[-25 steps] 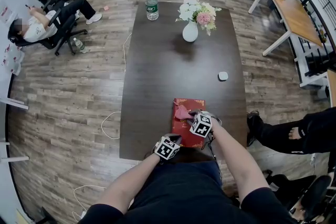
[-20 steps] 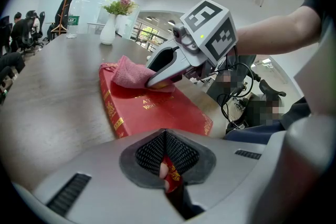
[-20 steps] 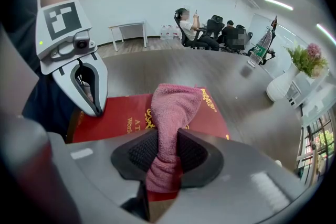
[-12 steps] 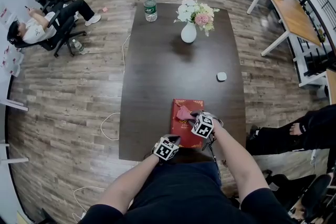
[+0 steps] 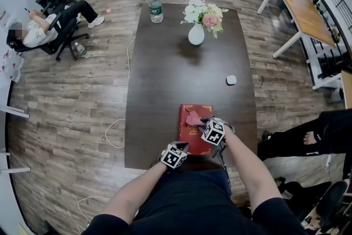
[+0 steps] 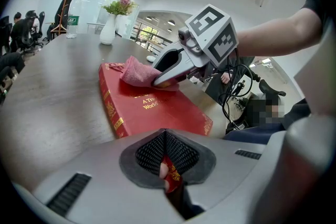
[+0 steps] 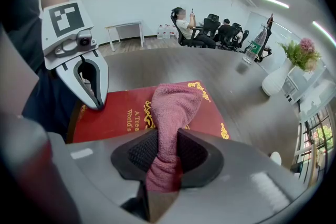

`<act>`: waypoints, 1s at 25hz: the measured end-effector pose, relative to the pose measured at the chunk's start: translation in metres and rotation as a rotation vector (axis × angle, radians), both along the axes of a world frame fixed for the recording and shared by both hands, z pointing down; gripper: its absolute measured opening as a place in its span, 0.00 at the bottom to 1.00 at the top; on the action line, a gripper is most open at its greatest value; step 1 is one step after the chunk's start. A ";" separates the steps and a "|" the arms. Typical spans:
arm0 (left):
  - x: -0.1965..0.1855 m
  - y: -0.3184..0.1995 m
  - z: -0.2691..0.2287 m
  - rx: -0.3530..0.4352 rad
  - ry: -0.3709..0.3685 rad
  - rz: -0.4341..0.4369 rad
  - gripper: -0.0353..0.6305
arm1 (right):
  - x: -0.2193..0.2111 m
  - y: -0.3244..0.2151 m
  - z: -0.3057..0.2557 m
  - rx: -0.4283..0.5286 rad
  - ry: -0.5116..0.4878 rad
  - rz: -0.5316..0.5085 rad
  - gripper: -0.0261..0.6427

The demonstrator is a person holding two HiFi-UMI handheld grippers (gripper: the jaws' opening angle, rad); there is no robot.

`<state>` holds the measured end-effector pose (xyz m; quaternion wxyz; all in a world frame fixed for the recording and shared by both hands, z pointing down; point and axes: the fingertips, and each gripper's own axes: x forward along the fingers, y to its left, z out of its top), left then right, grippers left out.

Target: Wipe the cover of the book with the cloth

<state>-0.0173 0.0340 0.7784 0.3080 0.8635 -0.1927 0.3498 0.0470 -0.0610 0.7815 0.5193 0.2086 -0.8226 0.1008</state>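
Right hand-held gripper (image 7: pixel 164 147) is clamped tight on a bunched-up pink cloth (image 7: pixel 176 105), and the cloth's loose end is flopped on the far half of the red book (image 7: pixel 113 115) cover. Left hand-held gripper (image 6: pixel 166 153) is pinched shut on the book's near corner, right at the near edge of the dark table (image 5: pixel 181 74). A vase of flowers (image 5: pixel 196 33) and a water bottle (image 5: pixel 156 5) sit well apart, up at the far end.
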 end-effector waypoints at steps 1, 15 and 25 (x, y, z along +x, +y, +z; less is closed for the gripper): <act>0.000 0.000 0.000 -0.001 0.000 0.000 0.05 | 0.000 0.000 0.000 0.000 0.001 0.001 0.20; -0.001 0.003 0.002 -0.032 -0.023 0.007 0.05 | 0.015 0.007 0.000 -0.009 0.004 0.047 0.20; -0.003 0.003 0.002 -0.060 -0.102 -0.015 0.05 | 0.021 0.012 -0.002 -0.004 -0.012 0.034 0.20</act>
